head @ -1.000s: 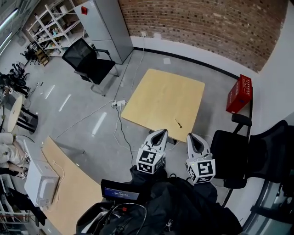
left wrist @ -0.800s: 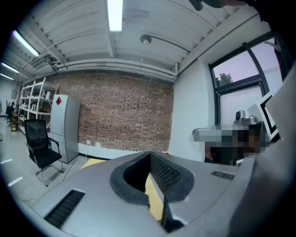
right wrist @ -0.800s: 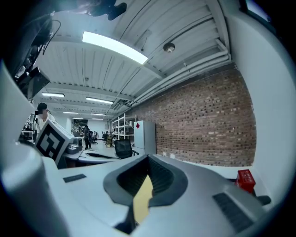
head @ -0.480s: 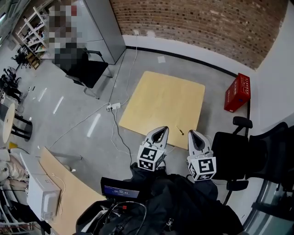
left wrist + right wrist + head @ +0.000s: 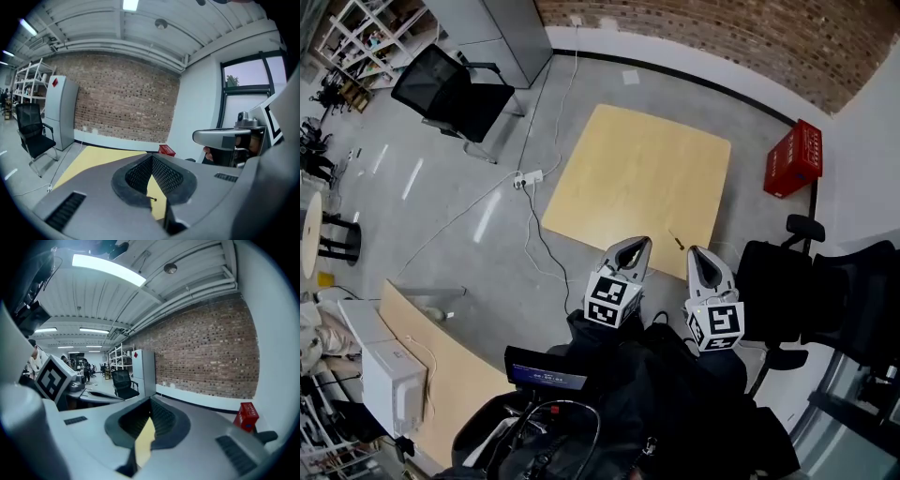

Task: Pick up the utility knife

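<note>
The utility knife (image 5: 676, 242), a thin dark sliver, lies on the pale wooden table (image 5: 628, 169) close to its near edge, towards the right-hand corner. It is untouched and lies apart from both grippers. Through the slot between the left gripper's jaws it shows as a small dark mark (image 5: 153, 198) on the tabletop.

The left gripper (image 5: 641, 242) is held over the table's near edge, just left of the knife. Its two jaws are pressed together at the tips, with nothing between them. The right gripper (image 5: 697, 251) is held level with it, just right of the knife. Its jaws likewise meet at the tips and carry nothing; only a strip of yellow tabletop shows through the slot behind them. In the head view, the knife sits between the two tips and slightly ahead of them. A marker cube (image 5: 612, 302) rides at the back of the left gripper, and another (image 5: 716, 324) on the right one.

The square table stands on a grey concrete floor (image 5: 441, 216). A red crate (image 5: 794, 159) sits past its far right corner, near a brick wall (image 5: 722, 28). A white power strip (image 5: 528, 176) lies on the floor off the table's left corner, and a black office chair (image 5: 445, 89) stands well away on the left.
</note>
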Demonstrator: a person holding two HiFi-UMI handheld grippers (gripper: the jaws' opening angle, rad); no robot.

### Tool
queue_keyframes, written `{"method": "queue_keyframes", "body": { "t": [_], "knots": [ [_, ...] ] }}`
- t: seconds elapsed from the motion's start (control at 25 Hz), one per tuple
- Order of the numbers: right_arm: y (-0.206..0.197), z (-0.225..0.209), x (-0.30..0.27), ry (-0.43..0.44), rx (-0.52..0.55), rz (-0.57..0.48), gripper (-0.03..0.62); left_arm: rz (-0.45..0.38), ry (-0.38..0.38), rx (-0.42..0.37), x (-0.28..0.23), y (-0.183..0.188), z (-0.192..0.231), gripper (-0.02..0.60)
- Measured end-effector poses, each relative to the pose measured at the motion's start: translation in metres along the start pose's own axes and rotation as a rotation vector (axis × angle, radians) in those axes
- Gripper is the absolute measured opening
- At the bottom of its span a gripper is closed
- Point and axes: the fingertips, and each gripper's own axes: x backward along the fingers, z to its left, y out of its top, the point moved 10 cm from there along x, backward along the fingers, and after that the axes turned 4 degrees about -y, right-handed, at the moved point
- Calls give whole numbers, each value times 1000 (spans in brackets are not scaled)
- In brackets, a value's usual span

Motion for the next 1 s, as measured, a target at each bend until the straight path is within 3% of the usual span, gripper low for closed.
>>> {"method": "queue_keyframes", "body": {
  "t": [0.44, 1.0],
  "knots": [
    [-66, -38, -37, 45, -90, 175, 5, 176, 49, 71, -35, -49, 12, 0],
    [-145, -52, -89, 162, -65, 345, 5, 352, 87, 175, -80, -137, 35, 0]
  ]
}}
